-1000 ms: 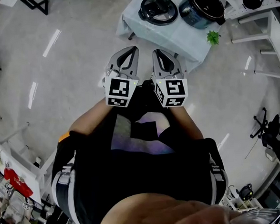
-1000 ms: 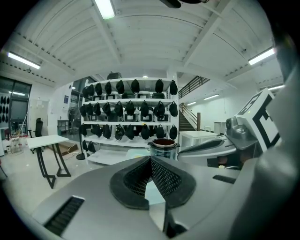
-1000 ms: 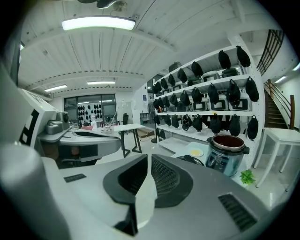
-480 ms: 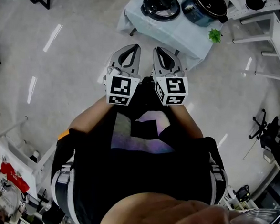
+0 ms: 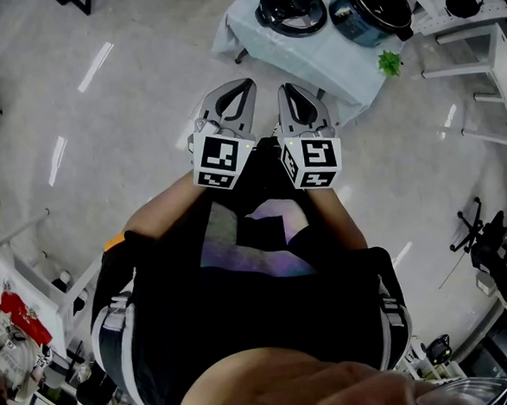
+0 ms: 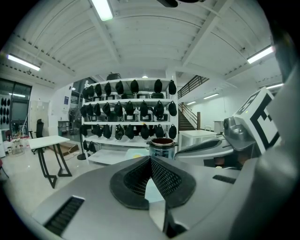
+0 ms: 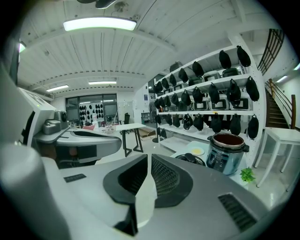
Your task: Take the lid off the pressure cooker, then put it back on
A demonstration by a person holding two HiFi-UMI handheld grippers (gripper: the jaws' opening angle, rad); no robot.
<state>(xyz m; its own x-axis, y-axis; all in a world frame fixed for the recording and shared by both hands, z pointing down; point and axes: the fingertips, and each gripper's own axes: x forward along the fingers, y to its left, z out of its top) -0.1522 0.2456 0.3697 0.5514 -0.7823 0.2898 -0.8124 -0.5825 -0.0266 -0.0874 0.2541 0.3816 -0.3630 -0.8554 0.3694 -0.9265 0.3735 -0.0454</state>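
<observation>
The black lid [image 5: 290,9] lies on a table with a pale blue cloth [image 5: 313,59], beside the open blue pressure cooker [image 5: 377,7]. My left gripper [image 5: 244,89] and right gripper [image 5: 286,91] are held side by side in front of my body, well short of the table, both shut and empty. In the left gripper view the jaws [image 6: 150,157] meet at the tips, with the cooker [image 6: 162,147] far ahead. The right gripper [image 7: 149,157] is likewise closed, with the cooker [image 7: 226,152] and lid [image 7: 190,159] ahead to its right.
A small green plant [image 5: 389,62] sits at the table's near corner and a yellow plate [image 7: 197,151] behind the lid. Shelves of black pots [image 7: 211,103] stand beyond the table. White tables and a chair [image 5: 485,233] line the room's edges. Bare floor lies between me and the table.
The head view has shifted a little, so the table sits slightly higher in frame. Both grippers stay where they were, still closed.
</observation>
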